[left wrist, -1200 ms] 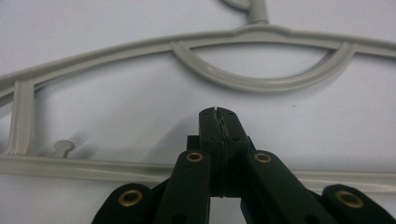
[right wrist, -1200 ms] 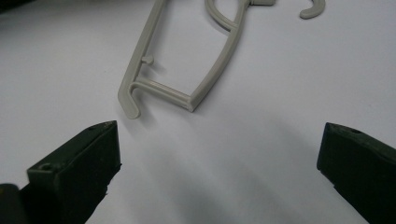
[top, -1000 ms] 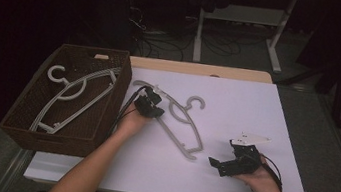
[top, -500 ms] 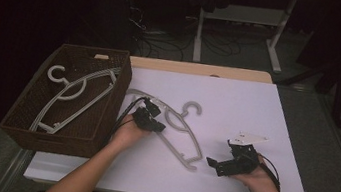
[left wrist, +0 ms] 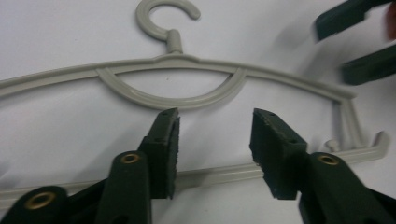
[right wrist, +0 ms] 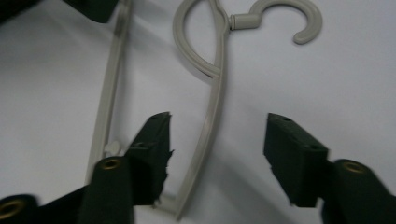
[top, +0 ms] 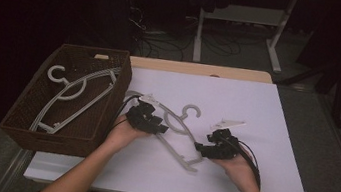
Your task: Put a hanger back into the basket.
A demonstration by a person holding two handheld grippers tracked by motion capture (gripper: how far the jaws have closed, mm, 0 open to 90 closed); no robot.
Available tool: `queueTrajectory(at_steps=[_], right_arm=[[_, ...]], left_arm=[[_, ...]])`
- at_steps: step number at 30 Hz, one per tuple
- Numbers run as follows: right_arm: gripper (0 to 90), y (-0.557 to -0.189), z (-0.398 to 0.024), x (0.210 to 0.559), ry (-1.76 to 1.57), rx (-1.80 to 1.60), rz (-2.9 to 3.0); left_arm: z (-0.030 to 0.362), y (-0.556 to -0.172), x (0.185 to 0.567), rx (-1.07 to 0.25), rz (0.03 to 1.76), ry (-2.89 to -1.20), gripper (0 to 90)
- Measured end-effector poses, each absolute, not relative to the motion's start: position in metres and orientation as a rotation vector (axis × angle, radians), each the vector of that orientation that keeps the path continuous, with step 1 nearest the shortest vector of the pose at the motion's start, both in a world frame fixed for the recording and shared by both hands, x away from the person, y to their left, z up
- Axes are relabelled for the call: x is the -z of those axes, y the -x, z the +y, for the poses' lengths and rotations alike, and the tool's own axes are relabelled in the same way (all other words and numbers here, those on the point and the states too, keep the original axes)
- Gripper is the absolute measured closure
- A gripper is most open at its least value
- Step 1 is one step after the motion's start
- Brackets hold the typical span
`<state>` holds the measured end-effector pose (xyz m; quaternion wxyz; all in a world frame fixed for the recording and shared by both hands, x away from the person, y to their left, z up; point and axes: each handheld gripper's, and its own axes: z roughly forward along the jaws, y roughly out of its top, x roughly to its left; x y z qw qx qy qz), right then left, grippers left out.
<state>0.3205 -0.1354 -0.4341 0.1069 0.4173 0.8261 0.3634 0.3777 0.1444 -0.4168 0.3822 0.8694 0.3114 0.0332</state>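
- Two grippers are found at one grey hanger (top: 174, 127), which lies flat on the white table (top: 267, 180) near its middle, just beside the brown basket (top: 30, 106) at the left edge.
- Since a second ago, the hanger has been slid away from the basket and turned slightly on the table.
- Jaws of the left gripper (left wrist: 214, 135), clamped on the hanger's lower bar a moment ago, have just been opening; the bar is seen between the pads, released.
- Jaws of the right gripper (right wrist: 217, 140) have just been closing from their widest; the hanger's sloped arm is straddled near the end facing the table's near edge, not yet pinched.
- A handover from left to right is judged to be under way.
- Another hanger (top: 75, 95) is seen lying in the basket.
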Motion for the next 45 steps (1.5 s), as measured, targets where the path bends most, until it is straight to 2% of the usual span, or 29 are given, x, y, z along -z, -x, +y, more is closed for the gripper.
queueTrajectory(at_steps=[3, 4, 6, 12, 19, 34, 36, 38, 41, 45], right_arm=[[56.4, -0.331, -0.126, 0.439, -1.274, -1.033, 2.456], [56.4, -0.331, -0.126, 0.439, -1.274, -1.033, 2.456], [64.9, -0.339, -0.118, 0.445, -1.305, -0.983, 2.472], [77.0, -0.341, -0.110, 0.451, -1.290, -0.919, 2.505], [79.2, -0.338, -0.122, 0.449, -1.233, -0.873, 2.537], [80.8, -0.327, -0.221, 0.446, -1.044, -0.846, 2.694], [79.8, -0.327, -0.225, 0.447, -1.061, -0.866, 2.690], [72.6, -0.327, -0.224, 0.446, -1.069, -0.879, 2.659], [70.6, -0.328, -0.221, 0.439, -1.103, -0.947, 2.594], [70.5, -0.329, -0.217, 0.435, -1.147, -0.995, 2.546]], left_arm=[[0.144, -0.376, 0.416, -0.088, 0.782, -2.214, 44.0], [0.144, -0.376, 0.416, -0.088, 0.782, -2.214, 42.5], [0.144, -0.376, 0.416, -0.083, 0.776, -2.205, 39.1], [0.144, -0.376, 0.416, -0.075, 0.771, -2.201, 36.7], [0.146, -0.376, 0.415, -0.075, 0.771, -2.194, 36.7], [0.151, -0.377, 0.409, -0.084, 0.775, -2.172, 37.1], [0.151, -0.377, 0.410, -0.083, 0.774, -2.173, 37.2], [0.151, -0.378, 0.410, -0.090, 0.774, -2.177, 37.2], [0.152, -0.379, 0.410, -0.142, 0.787, -2.173, 41.9], [0.152, -0.390, 0.416, -0.263, 0.819, -2.187, 64.9]])
